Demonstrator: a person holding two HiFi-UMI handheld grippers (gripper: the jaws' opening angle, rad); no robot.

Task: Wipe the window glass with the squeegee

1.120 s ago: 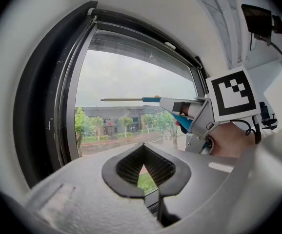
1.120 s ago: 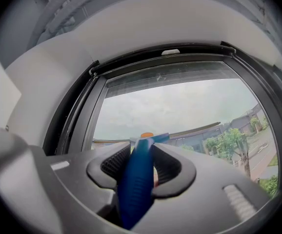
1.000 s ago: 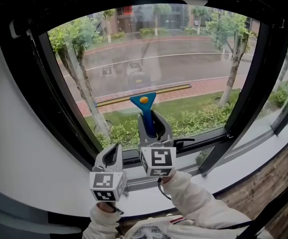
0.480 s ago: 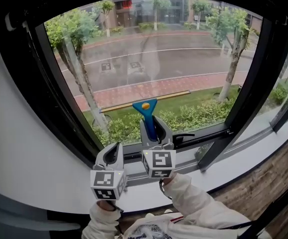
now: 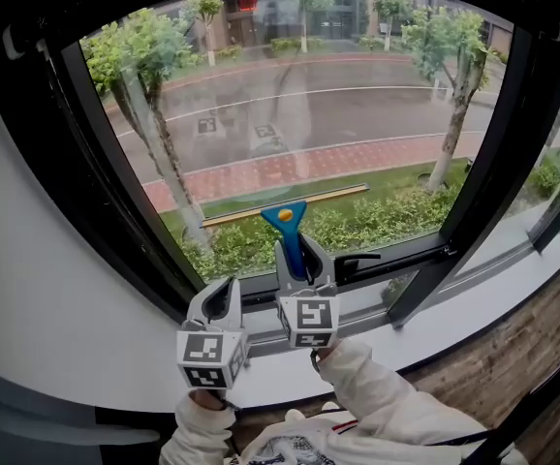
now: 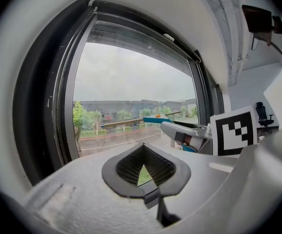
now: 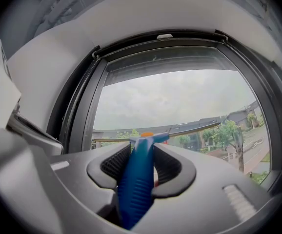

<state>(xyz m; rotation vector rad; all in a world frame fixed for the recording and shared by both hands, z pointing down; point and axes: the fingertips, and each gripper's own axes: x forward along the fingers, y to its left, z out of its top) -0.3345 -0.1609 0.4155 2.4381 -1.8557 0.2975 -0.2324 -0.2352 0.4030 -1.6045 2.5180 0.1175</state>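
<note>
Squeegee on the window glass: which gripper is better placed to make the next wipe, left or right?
Right. The right gripper is shut on the squeegee handle, with the blade against the glass. The left gripper is shut, empty, and lower, off the glass.

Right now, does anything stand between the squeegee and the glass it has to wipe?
Nothing visible does. The right gripper is shut on the squeegee, whose blade looks pressed to the lower glass. The left gripper is shut, empty, low and off to the side, clear of the pane.
</note>
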